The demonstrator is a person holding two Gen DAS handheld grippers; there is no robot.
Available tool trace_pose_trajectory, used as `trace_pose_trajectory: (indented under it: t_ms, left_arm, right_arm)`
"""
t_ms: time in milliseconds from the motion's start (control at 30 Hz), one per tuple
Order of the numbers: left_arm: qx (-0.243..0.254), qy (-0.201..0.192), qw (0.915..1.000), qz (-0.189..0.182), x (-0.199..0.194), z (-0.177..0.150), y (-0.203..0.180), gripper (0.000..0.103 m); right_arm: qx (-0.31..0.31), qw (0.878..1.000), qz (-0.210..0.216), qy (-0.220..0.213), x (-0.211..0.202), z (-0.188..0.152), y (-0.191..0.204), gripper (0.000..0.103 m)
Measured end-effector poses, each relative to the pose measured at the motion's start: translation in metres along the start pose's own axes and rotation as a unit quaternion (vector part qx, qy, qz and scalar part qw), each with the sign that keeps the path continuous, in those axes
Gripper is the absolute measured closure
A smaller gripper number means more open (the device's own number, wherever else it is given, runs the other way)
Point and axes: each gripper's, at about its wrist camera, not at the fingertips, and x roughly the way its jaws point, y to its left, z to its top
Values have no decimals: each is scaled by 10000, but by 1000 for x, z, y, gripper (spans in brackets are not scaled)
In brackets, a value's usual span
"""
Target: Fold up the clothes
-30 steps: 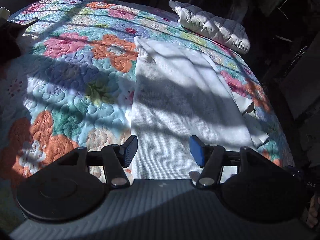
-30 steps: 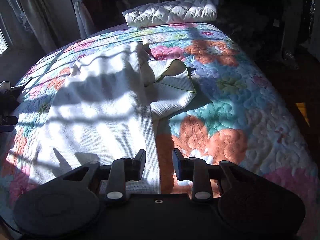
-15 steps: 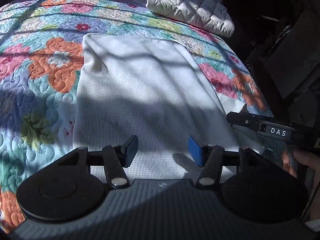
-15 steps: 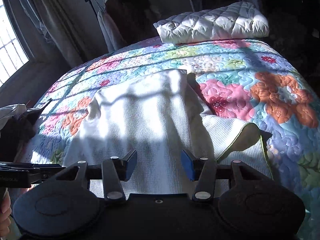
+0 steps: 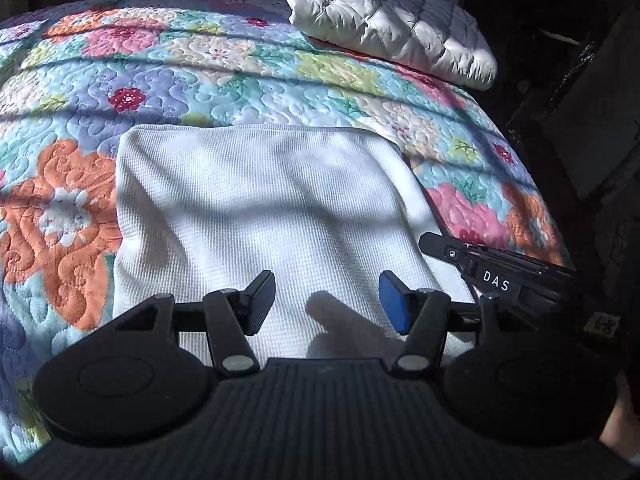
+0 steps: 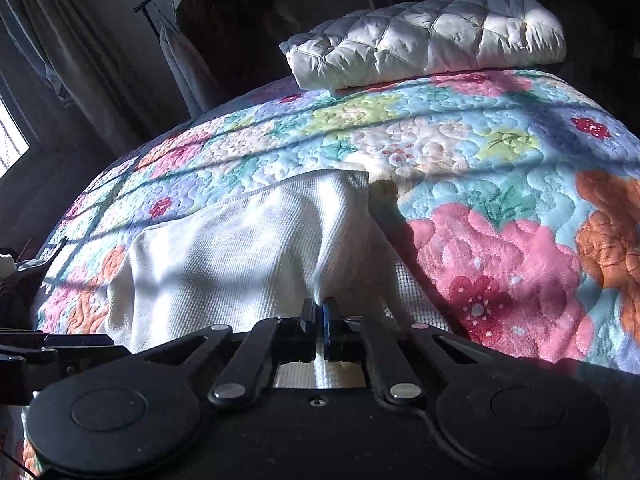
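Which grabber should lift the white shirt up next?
Probably the right gripper: its jaws are already pinched shut on the white shirt. The left gripper is open above it, holding nothing.

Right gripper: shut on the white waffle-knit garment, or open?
Shut. The right gripper pinches the white waffle-knit garment, whose fabric pulls into a ridge at the closed fingers.

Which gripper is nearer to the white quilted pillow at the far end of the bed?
Cannot tell. Both the left gripper and right gripper sit at the white garment's near edge, with the pillow far beyond.
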Motion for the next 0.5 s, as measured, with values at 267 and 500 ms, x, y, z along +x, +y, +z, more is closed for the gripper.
trace_pose_trajectory:
  t_ms: [267,500]
  left_arm:
    - [-21,483,9965,-683,47,31,-14,29]
    - [-472,634,9968,-135,94,32,-3,68]
  right_arm:
    - [-2418,9676,-638,-336,-8,-34,79,97]
    - [-2674,9628,-339,-196,-19,-59,90,79]
